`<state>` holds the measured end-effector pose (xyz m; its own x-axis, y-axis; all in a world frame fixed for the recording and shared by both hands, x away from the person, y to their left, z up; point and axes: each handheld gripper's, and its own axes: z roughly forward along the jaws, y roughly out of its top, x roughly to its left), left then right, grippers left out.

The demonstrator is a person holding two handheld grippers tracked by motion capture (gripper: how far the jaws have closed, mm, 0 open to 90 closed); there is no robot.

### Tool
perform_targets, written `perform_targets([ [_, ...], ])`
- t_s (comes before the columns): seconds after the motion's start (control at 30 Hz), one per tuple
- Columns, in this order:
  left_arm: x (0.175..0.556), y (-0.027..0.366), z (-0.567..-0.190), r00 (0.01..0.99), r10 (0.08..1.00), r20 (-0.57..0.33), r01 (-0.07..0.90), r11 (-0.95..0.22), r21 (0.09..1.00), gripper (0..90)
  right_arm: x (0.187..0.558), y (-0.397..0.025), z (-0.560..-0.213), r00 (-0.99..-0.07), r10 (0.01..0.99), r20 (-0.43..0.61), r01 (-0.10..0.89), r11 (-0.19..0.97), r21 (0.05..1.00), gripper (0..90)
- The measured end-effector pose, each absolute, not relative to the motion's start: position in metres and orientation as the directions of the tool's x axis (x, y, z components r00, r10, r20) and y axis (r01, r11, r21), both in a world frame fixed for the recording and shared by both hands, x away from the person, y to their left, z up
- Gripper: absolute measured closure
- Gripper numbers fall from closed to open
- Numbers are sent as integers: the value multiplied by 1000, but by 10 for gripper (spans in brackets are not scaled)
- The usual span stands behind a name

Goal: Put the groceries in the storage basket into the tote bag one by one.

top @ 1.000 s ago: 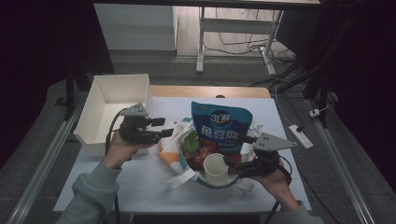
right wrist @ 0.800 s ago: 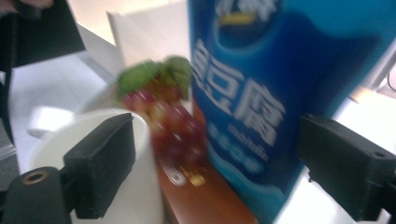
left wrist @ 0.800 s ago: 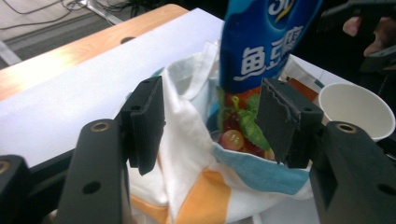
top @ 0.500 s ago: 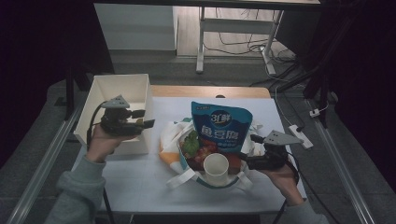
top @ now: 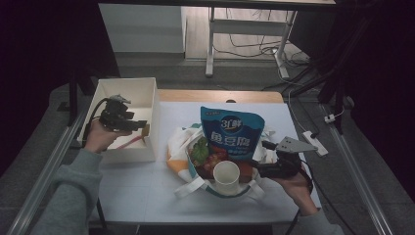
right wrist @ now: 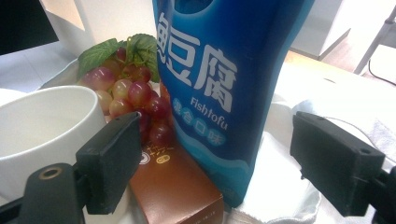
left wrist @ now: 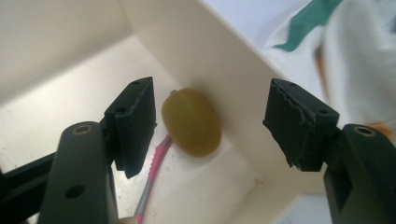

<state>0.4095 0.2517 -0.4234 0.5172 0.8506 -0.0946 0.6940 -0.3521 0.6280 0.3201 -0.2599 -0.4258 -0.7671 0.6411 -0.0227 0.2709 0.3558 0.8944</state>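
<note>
At centre frame, the left gripper (left wrist: 212, 123) is spread around a yellow-green fruit (left wrist: 191, 122); the right gripper (right wrist: 224, 161), also spread, faces the blue bag (right wrist: 224, 70).

Open left claw (left wrist: 210, 128) over olive-green fruit (left wrist: 191, 122) in white box (left wrist: 224, 56).

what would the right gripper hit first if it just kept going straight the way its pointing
Most likely the blue fish tofu bag, which stands between the open jaws of the right gripper and just ahead. The brown box lies low beside the left jaw and might be grazed first; depth is hard to judge.
</note>
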Motion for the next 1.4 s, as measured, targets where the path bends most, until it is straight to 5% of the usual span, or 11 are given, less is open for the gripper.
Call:
perform_targets([
  [0.73,464,245,-480,434,884,-174,838,-326,438,240,321,-263,-429,-756,654,-22,281,355,892,163],
  [1.07,473,242,-491,437,885,-160,853,-352,386,302,322,-265,-429,-753,658,-21,284,354,891,163],
  [1.4,478,246,-496,412,879,-239,884,-322,338,369,323,-267,-430,-746,665,-22,285,349,893,164],
])
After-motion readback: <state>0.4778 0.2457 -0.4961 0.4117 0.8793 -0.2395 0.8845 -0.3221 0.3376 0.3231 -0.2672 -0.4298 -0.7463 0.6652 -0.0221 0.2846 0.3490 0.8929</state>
